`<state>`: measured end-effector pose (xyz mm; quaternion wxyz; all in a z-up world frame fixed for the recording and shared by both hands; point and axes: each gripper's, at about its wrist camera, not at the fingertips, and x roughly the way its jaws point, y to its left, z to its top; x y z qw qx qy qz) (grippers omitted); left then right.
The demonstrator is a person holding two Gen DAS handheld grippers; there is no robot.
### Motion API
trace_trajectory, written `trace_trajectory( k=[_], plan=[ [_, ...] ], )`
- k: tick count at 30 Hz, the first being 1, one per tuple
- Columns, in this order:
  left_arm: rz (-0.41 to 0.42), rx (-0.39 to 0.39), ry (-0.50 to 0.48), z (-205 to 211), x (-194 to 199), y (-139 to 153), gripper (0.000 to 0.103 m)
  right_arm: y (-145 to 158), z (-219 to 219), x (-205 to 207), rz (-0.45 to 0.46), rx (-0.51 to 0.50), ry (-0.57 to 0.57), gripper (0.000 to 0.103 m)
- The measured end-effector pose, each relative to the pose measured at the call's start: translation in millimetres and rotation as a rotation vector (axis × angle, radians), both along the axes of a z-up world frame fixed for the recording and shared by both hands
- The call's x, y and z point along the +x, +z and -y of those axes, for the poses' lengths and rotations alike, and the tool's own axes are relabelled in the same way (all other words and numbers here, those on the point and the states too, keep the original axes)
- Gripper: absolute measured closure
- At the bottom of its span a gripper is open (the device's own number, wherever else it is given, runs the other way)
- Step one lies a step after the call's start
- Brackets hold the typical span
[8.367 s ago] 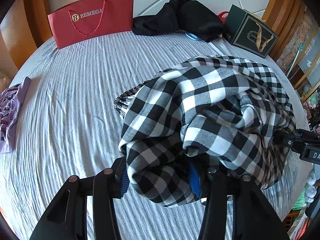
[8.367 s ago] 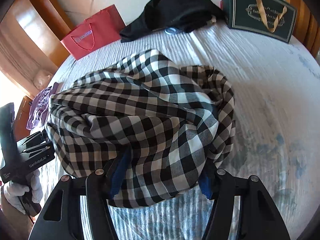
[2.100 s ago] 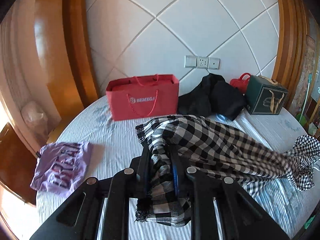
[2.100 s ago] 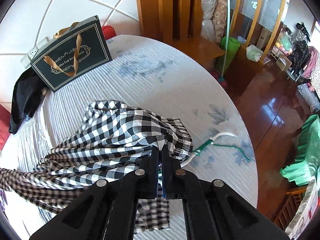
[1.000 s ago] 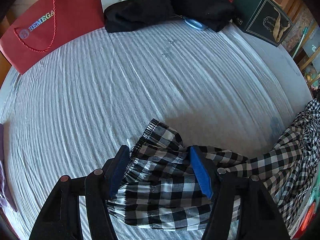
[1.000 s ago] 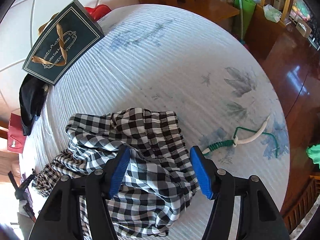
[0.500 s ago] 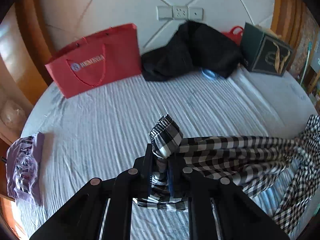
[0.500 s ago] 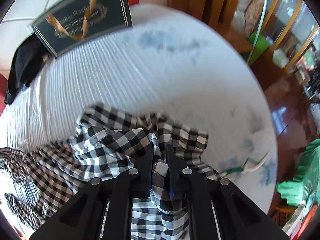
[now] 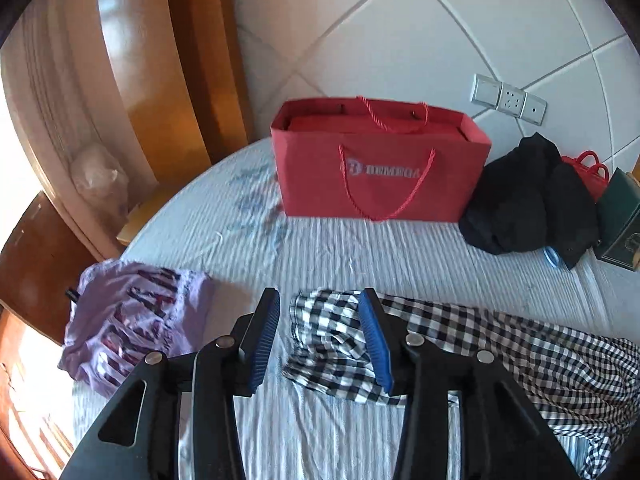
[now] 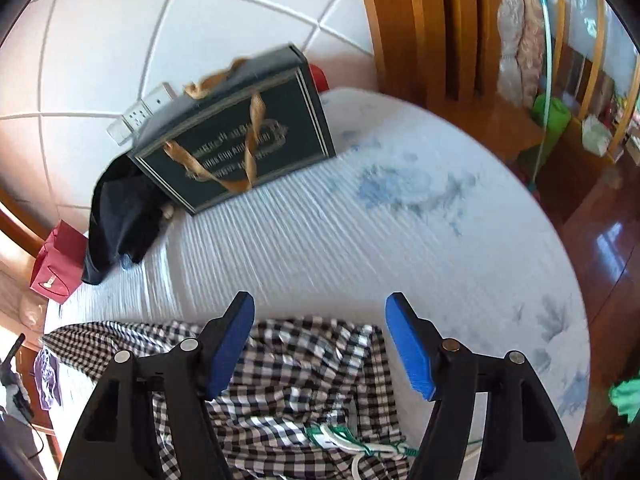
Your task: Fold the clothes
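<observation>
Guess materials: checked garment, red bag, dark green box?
Checked garment: thin woven fabric, probably cotton, matte; it lies in soft creases and gathers at the hem. Red bag: stiff matte paper or card with crisp edges and twisted cord handles. Dark green box: rigid card, slight sheen, tan ribbon handle.

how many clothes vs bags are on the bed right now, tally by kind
clothes: 3 - checked garment, purple shirt, black garment
bags: 3 - red paper bag, dark green gift bag, small red bag half hidden behind the black garment
total: 6
</observation>
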<state>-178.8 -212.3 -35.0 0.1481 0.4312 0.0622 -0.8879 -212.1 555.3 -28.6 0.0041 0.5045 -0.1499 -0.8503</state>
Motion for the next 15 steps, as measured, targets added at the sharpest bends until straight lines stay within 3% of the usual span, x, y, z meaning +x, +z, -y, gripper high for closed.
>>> trace_trajectory(
  k=[3, 6, 10, 15],
  plan=[
    [0.039, 0.082, -0.03, 2.4, 9.2, -26.8, 0.061, -48.2, -8.7, 9.6, 0.116, -0.028, -0.027, 0.035],
    [0.058, 0.103, -0.026, 4.7, 9.8, -36.0, 0.06, -75.0, -8.6, 18.3, 0.162, -0.042, -0.044, 0.035],
    [0.085, 0.113, -0.003, 15.1, 1.2, -44.7, 0.054, -90.9, -5.8, 21.0, 0.202, -0.078, -0.059, 0.035],
    [0.151, 0.098, -0.028, 17.3, -14.4, -75.2, 0.054, -95.4, -6.6, 20.7, 0.206, -0.1, -0.089, 0.035]
  ],
)
